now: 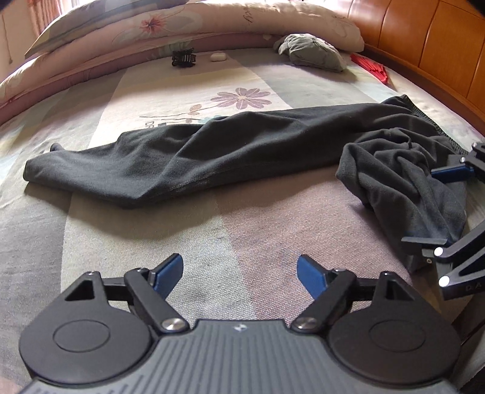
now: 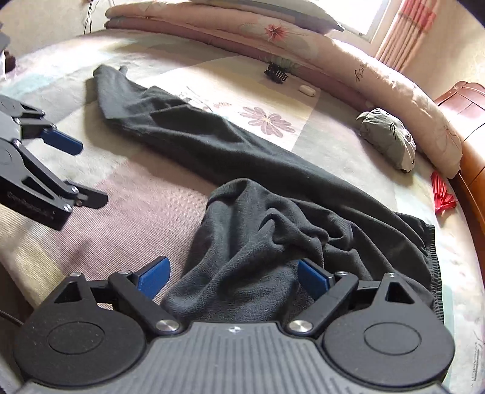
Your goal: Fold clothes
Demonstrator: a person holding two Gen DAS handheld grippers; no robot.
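Observation:
A pair of black trousers (image 1: pixel 212 157) (image 2: pixel 212 145) lies on the patchwork bedsheet (image 1: pixel 242 218), one leg stretched out long. The other end is bunched in a crumpled heap (image 1: pixel 403 169) (image 2: pixel 272 218). My left gripper (image 1: pixel 239 263) (image 2: pixel 91 172) is open over bare sheet, nearer than the stretched leg, with nothing between its fingers. My right gripper (image 2: pixel 233 262) (image 1: pixel 419 207) is open and straddles the near edge of the heap. Cloth lies between its blue pads (image 2: pixel 313 278); the left pad stands apart from the cloth.
Along the far side lies a rolled floral quilt (image 1: pixel 182 24). In front of it sit a black hair claw (image 1: pixel 183 58), a small white case (image 1: pixel 217 56) and a folded grey-green garment (image 1: pixel 312 51). A red fan (image 1: pixel 371 68) lies by the wooden headboard (image 1: pixel 424 45).

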